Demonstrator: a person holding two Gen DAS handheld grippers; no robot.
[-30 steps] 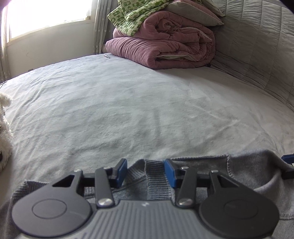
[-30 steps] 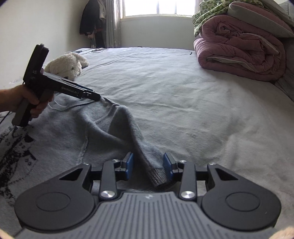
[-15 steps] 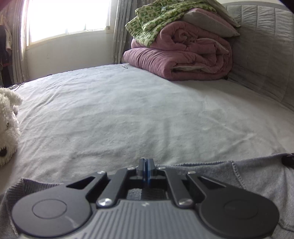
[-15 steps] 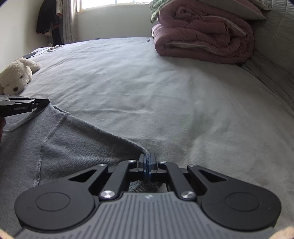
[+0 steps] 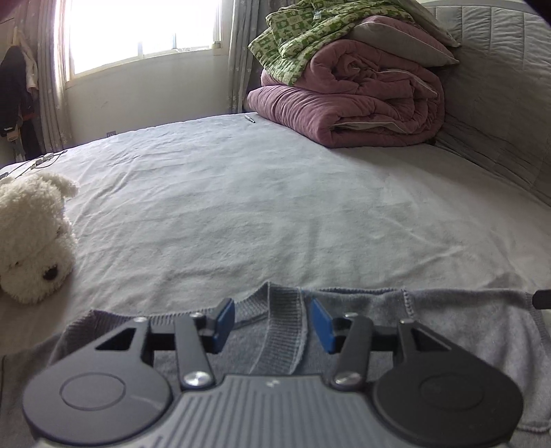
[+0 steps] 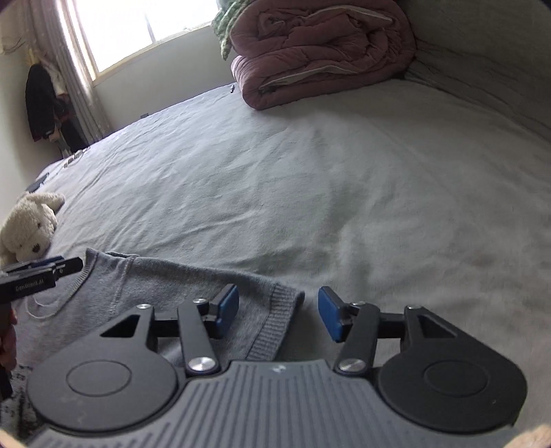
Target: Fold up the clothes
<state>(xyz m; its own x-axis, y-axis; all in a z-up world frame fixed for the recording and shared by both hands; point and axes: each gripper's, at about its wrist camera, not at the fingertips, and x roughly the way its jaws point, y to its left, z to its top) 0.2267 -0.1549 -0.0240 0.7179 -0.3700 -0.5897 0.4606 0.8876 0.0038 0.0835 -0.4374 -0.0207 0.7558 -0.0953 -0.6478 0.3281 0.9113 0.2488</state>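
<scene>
On the near bed (image 5: 275,206): grey sweater (image 5: 447,320) lying flat.
Left gripper (image 5: 272,324) and right gripper (image 6: 278,312) both spread wide, holding nothing; ribbed cuff (image 6: 275,324) lies between right fingers.

Grey bed (image 5: 275,213): sweater (image 5: 447,320), plush dog (image 5: 31,241), folded quilts (image 5: 347,107), maybe pen (image 5: 249,119).

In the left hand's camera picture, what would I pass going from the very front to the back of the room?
Left gripper → grey sweater → bed sheet → folded maroon quilt → window.

Sweater (image 5: 447,327) on bed (image 5: 258,206); plush dog (image 5: 31,237) left.
</scene>
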